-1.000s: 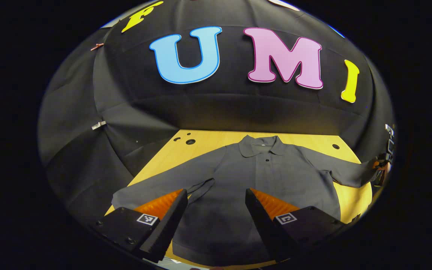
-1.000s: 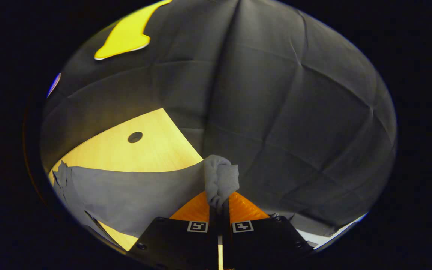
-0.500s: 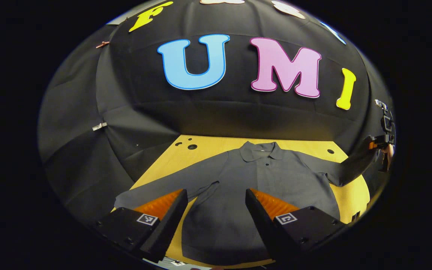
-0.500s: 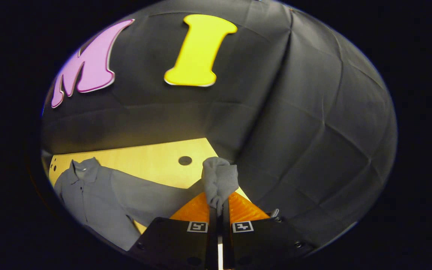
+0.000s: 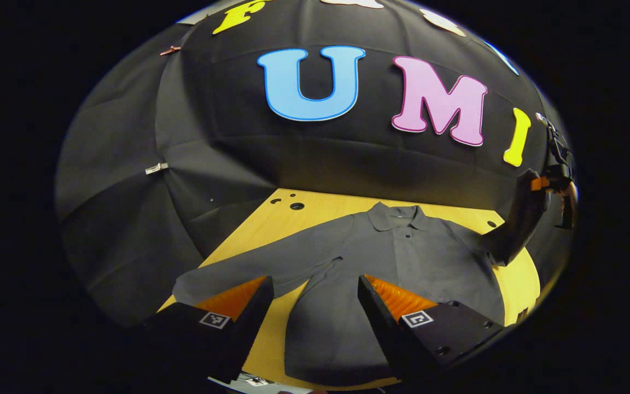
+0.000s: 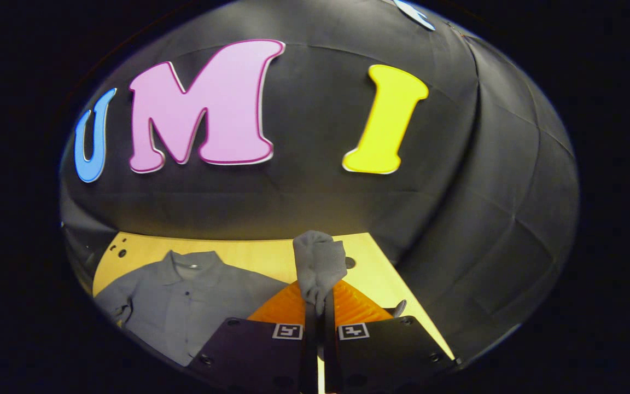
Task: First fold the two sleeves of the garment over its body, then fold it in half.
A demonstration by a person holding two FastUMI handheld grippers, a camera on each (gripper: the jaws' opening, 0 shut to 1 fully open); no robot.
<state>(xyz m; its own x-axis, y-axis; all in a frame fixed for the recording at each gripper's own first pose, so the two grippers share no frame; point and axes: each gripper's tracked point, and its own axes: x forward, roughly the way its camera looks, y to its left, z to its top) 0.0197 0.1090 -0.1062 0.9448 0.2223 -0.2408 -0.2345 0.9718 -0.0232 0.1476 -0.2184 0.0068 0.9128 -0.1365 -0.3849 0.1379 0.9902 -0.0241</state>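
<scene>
Centrally, one grey collared garment [image 5: 397,257] is laid front-up on the yellow wooden bench [image 5: 271,235], its collar toward the booth's black cloth wall [image 5: 315,158] and its hem toward the near edge. Two sleeves can be counted. One sleeve [image 5: 255,265] is spread flat on the bench, running out to the left in the left gripper view. The other sleeve [image 5: 517,219] is lifted off the bench and rises to the far right of that view, where its cuff is held by the right gripper [image 5: 547,183]. In the right gripper view the cuff [image 6: 319,265] is seen bunched and pinched between the two fingers of that gripper [image 6: 319,309], which are closed on the cloth with almost no gap; the garment's body [image 6: 184,303] lies below and to the left. Two small buttons are seen on the placket below the collar.

The left gripper [image 5: 315,306] is held above the lower part of the garment, its two fingers set wide apart with nothing between them; no contact with the cloth can be made out. Several round holes [image 5: 296,206] are seen in the bench near its far-left corner, and one more [image 5: 491,223] near the far-right corner. Two small clips [image 5: 156,168] are fastened to the wall cloth at the left.
</scene>
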